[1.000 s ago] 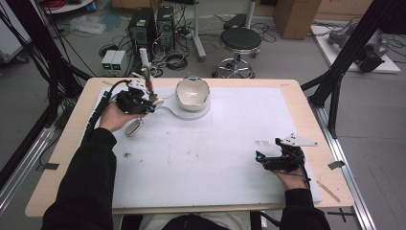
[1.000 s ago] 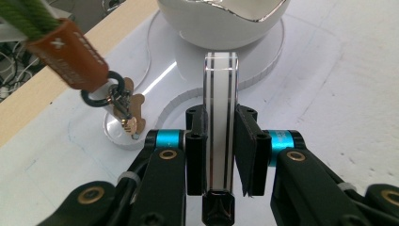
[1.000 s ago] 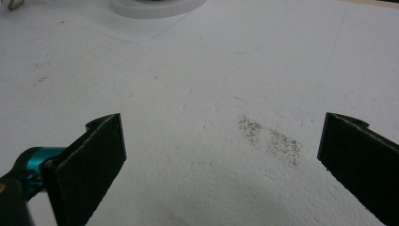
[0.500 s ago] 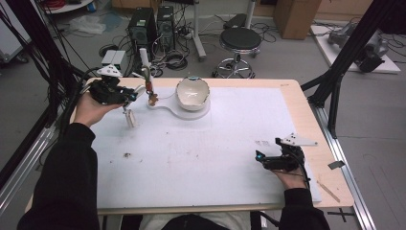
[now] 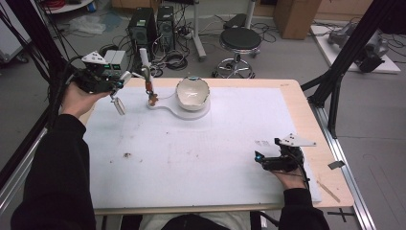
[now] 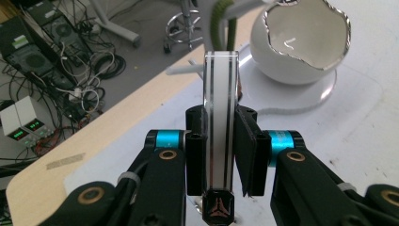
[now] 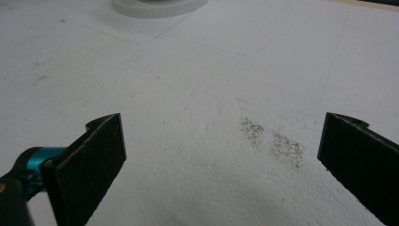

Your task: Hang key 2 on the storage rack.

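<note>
The right gripper (image 5: 261,159) rests low on the near right part of the bench (image 5: 306,115), close to the right edge of the white mat (image 5: 206,158) that covers most of the pale wooden top; its jaws stand wide apart with nothing between them, and in the right gripper view the dark, finely textured pads (image 7: 101,141) frame bare mat marked by a small patch of grey specks (image 7: 273,141). The mat's middle is open and flat, with one small dark crumb (image 5: 127,155) at near left, so there is broad free room between the two hands. At far left the left gripper (image 5: 116,96) is held above the mat's far left corner, near the bench's left edge; its jaws are closed tight on a clear flat strip (image 6: 220,117), a narrow transparent plate seen edge-on with pale edges, which hangs down from the gripper in the high view (image 5: 118,105). A small dark red emblem (image 6: 217,209) sits at the strip's near end; no writing can be read on it. Just right of the strip stands a thin white post (image 5: 145,64) with a small brown piece (image 5: 152,98) at its foot, on a flat white base (image 5: 179,111) with rounded outline. On that base sits a glossy white shell-shaped bowl (image 5: 193,93) with a jagged silvery rim. Beyond the far edge, on the floor, are black computer cases (image 5: 153,21), tangled cables and a round black stool (image 5: 241,38).
</note>
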A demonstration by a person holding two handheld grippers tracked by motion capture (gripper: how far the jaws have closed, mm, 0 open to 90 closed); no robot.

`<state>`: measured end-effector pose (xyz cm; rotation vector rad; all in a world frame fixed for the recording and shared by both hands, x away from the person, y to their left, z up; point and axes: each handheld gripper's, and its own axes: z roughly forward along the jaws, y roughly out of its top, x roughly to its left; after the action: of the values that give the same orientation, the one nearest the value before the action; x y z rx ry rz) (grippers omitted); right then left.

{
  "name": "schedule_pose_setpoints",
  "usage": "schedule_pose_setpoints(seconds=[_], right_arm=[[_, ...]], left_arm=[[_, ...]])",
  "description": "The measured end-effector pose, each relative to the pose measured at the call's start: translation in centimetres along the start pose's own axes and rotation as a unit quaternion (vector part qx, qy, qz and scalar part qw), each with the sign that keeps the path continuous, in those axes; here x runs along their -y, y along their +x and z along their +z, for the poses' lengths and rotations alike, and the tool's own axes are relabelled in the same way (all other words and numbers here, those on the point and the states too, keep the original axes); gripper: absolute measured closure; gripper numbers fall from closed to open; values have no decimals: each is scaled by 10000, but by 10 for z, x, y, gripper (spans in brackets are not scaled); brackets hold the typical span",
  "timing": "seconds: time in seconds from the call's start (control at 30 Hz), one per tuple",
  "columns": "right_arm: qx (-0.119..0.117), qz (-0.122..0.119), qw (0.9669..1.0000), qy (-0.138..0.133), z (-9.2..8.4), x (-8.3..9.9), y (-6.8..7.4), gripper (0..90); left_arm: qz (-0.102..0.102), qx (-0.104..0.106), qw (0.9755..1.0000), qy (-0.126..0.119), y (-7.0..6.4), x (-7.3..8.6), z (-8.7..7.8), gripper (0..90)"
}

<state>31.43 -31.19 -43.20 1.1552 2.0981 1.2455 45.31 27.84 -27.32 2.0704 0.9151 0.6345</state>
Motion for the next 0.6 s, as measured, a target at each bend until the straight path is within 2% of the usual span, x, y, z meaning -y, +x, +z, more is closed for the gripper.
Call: schedule_pose_setpoints(seconds=[0.03,0.2,0.23,0.27,0.3,0.5,0.6], right_arm=[[-10,-1,10000,23,0,0,0,4],[-3,-11,10000,27,1,0,0,4],[-8,-7,10000,33,1,0,0,4],[1,-7,10000,35,1,0,0,4],[1,-7,10000,35,1,0,0,4],[-9,-26,10000,69,3,0,0,4],[-12,-28,10000,86,4,0,-1,4]], left_arm=[[-64,-43,10000,-49,3,0,-1,751],[-94,-183,9998,-47,7,1,0,751],[-86,-310,9995,-33,10,-1,0,751],[-86,-310,9995,-33,10,-1,0,751],[-68,-405,9992,-27,11,-2,0,751],[67,-905,9956,-218,14,-22,-4,751],[99,-997,9946,-258,17,-30,-1,751]])
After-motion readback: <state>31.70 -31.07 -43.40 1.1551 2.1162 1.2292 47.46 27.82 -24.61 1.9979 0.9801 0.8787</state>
